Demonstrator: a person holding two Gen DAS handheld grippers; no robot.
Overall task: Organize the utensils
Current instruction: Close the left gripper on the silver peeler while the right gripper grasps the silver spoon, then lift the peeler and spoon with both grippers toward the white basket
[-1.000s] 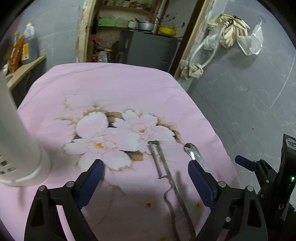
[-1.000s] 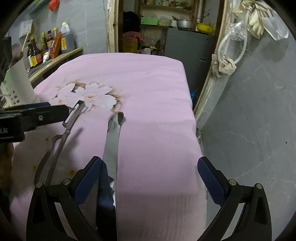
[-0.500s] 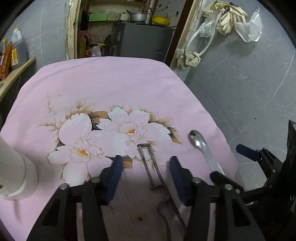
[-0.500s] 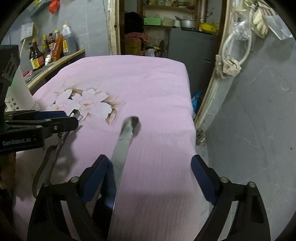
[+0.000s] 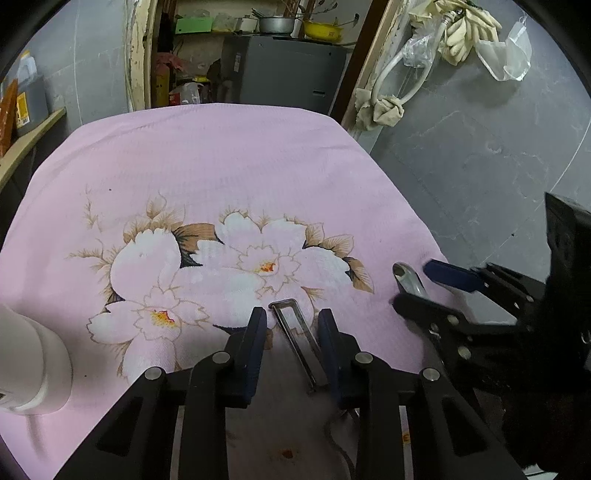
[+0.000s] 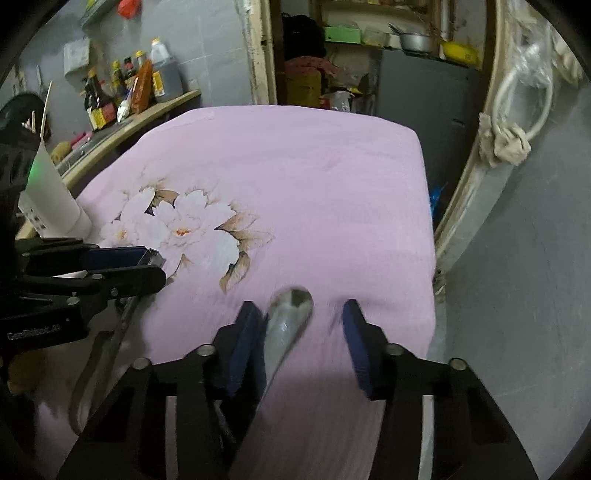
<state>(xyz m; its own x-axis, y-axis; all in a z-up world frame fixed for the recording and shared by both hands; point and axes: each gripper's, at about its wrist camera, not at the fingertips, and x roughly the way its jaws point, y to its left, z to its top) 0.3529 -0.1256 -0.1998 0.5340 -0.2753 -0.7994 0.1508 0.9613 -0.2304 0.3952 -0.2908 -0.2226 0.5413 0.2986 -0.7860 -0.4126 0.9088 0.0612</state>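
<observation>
I'm closing my left gripper (image 5: pixel 291 341) around the metal peeler (image 5: pixel 297 339) and my right gripper (image 6: pixel 297 343) around the steel spoon (image 6: pixel 286 325) on the pink flowered cloth (image 5: pixel 221 155), neither seemingly pinched yet, so I'd centre both handles first.

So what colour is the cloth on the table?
Pink tablecloth with white flowers, clearest in the left wrist view.

A pink cloth (image 5: pixel 229 155) printed with white flowers (image 5: pixel 221 273) fills the middle of both views. Sauce bottles (image 6: pixel 122 92) line a wooden shelf (image 6: pixel 162 107) at upper left. A grey cabinet (image 5: pixel 284 70) stands behind, top centre, under a metal pot (image 5: pixel 275 24).
</observation>
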